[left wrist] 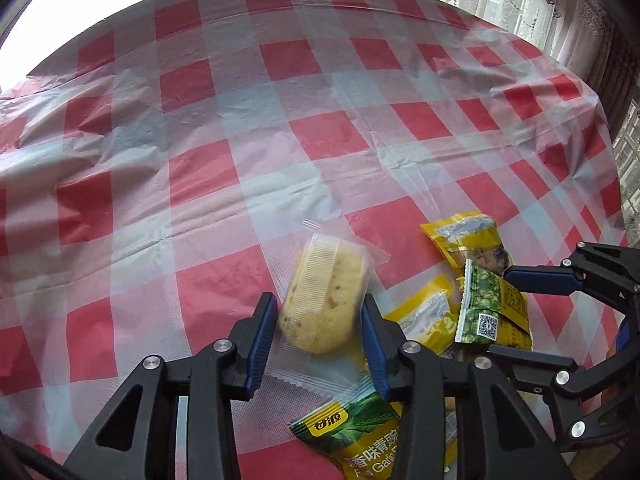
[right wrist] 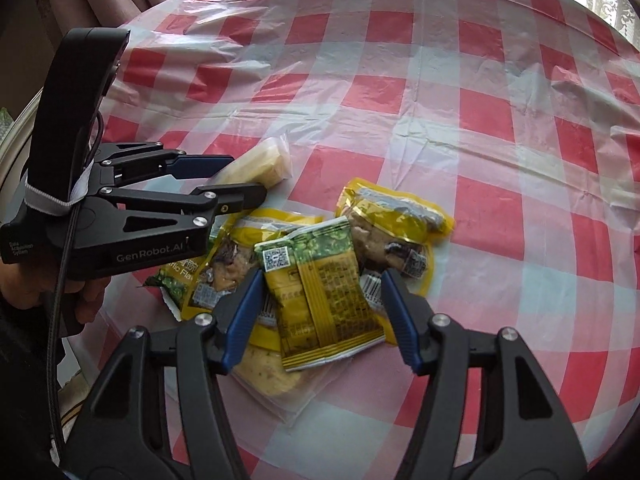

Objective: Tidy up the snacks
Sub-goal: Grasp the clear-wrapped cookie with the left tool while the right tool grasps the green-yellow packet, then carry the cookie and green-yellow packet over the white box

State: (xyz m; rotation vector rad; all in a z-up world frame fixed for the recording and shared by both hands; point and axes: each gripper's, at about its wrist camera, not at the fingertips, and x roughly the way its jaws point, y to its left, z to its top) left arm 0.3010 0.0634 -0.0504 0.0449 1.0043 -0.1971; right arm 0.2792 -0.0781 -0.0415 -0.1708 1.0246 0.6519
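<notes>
A round yellow cake (left wrist: pixel 320 300) in a clear wrapper stands on edge between the blue pads of my left gripper (left wrist: pixel 318 300), which is shut on it. In the right wrist view the same cake (right wrist: pixel 264 160) sticks out past the left gripper (right wrist: pixel 244 176). My right gripper (right wrist: pixel 322 276) straddles a green-and-yellow pea packet (right wrist: pixel 320 292) that lies on top of the pile. Its pads sit just off the packet's edges, with slivers of other packets showing in the gaps. The right gripper (left wrist: pixel 500 312) also shows in the left wrist view, around that packet (left wrist: pixel 480 308).
The pile holds yellow snack packets (right wrist: pixel 396 224) (right wrist: pixel 240 248), another green pea packet (left wrist: pixel 352 440) and a second wrapped cake (right wrist: pixel 268 372). All lie on a red-and-white checked tablecloth (left wrist: pixel 200 120). Curtains (left wrist: pixel 540 0) hang beyond the far edge. A hand (right wrist: pixel 80 292) holds the left gripper.
</notes>
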